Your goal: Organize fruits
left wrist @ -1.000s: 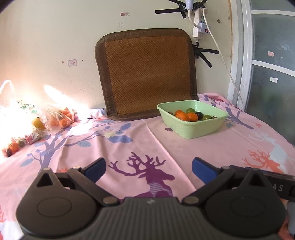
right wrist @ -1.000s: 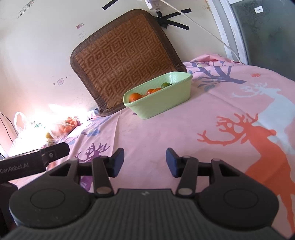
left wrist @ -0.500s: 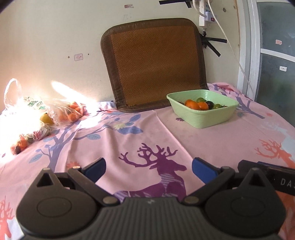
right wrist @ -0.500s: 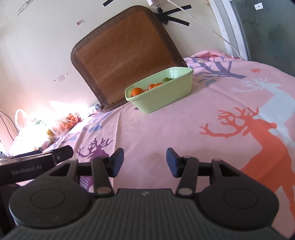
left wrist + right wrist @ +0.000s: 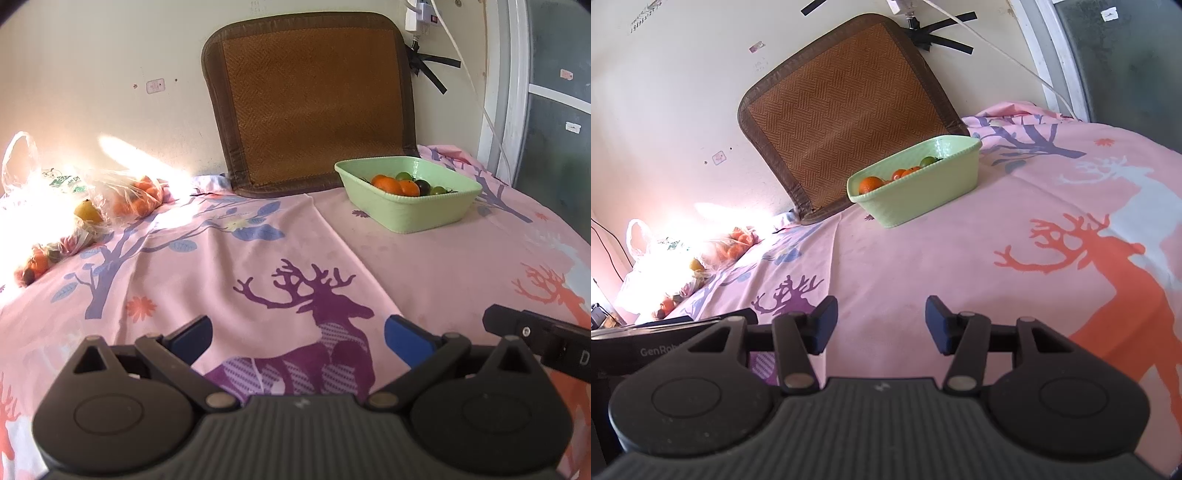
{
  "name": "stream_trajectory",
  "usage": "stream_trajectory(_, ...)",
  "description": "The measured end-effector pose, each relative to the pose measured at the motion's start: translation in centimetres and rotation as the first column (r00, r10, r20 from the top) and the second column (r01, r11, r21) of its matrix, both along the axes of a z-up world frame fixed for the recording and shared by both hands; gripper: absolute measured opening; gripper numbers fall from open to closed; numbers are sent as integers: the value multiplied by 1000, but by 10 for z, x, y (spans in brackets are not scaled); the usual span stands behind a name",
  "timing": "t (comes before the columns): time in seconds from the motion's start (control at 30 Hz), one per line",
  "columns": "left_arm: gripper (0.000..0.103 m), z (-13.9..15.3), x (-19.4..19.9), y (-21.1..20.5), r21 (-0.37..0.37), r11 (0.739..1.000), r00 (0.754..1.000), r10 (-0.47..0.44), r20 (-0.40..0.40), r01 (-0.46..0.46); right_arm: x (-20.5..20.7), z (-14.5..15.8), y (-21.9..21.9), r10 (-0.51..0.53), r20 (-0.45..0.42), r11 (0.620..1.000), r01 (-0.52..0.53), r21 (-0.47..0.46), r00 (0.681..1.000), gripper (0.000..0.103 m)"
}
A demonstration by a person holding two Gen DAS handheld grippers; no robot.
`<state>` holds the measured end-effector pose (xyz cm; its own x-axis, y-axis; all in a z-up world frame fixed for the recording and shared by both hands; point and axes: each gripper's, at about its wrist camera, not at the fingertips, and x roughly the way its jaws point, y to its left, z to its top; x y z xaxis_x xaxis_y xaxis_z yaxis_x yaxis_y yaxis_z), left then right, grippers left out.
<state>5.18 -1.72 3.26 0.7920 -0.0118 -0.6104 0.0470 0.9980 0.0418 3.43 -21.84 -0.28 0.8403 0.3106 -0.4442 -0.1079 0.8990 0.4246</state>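
hovering empty and parted over the pink cloth (image 5: pixel 424 258), the left gripper (image 5: pixel 297 334) and right gripper (image 5: pixel 881 319) seem between picks, so next one should reach the bagged fruit (image 5: pixel 133 195) at far left for the green basin (image 5: pixel 417 218).

The left gripper (image 5: pixel 297 334) has tipped downward, so the green basin (image 5: pixel 424 214) sits lower in view.

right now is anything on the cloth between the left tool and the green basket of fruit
Nothing visible. Between the left tool, open and empty, and the green basket lies only bare pink cloth. The bags of fruit sit far to the left by the wall, and the right tool is off to the side.
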Motion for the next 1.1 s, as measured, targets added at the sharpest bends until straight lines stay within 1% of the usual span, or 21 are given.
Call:
stream_trajectory(0.5, 103, 0, 0, -1, 4, 1000, 1000, -10, 2, 10, -2, 0, 0, -4, -2, 1000, 4, 4, 1000, 56)
stream_trajectory(0.67, 103, -1, -1, 0, 3, 1000, 1000, -3, 9, 3, -2, -1, 0, -6, -4, 1000, 6, 5, 1000, 58)
stream_trajectory(0.8, 103, -1, -1, -1, 25, 1000, 1000, 8, 17, -9, -1, -2, 0, -7, -9, 1000, 7, 7, 1000, 58)
stream_trajectory(0.87, 103, -2, 0, -2, 33, 999, 1000, 18, 13, -18, 0, -2, 0, -8, -11, 1000, 8, 7, 1000, 58)
stream_trajectory(1.0, 103, -6, 5, -1, 43, 999, 999, 34, -30, -32, 1, -2, 1, -8, -13, 1000, 8, 7, 1000, 58)
stream_trajectory(1.1, 103, -8, 7, 1, 39, 999, 999, 39, -35, -38, 1, -3, 0, -10, -15, 1000, 10, 12, 1000, 59)
